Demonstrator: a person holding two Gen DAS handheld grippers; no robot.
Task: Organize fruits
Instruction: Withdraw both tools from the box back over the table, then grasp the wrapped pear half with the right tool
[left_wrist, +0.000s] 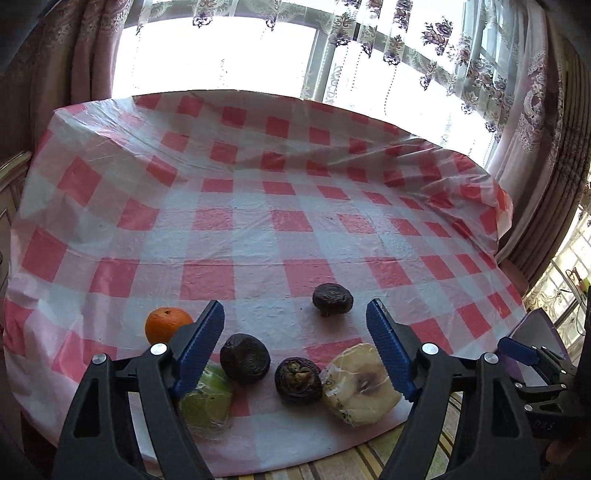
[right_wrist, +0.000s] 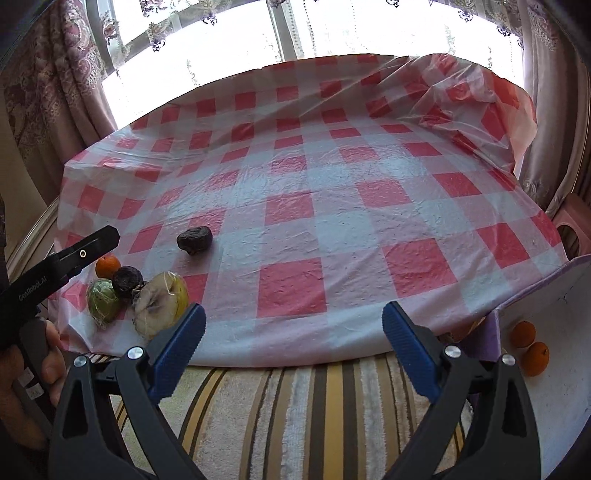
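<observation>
Near the front left edge of the checked table (left_wrist: 295, 229) lie an orange (left_wrist: 168, 325), a green wrapped fruit (left_wrist: 207, 402), two dark wrinkled fruits (left_wrist: 245, 358) (left_wrist: 297, 380) and a pale wrapped fruit (left_wrist: 360, 384). A third dark fruit (left_wrist: 332, 299) sits alone, further in. My left gripper (left_wrist: 295, 314) hovers open just above the cluster and touches none of it. The right gripper (right_wrist: 295, 310) stands open over the table's front edge, to the right of the pale fruit (right_wrist: 160, 304) and the lone dark fruit (right_wrist: 194, 239).
Two more oranges (right_wrist: 522, 333) (right_wrist: 535, 358) rest on a white surface low at the right. A striped rug (right_wrist: 295, 406) lies below the table's front edge. A pink stool (right_wrist: 570, 229) stands to the right. Curtains and a bright window are behind.
</observation>
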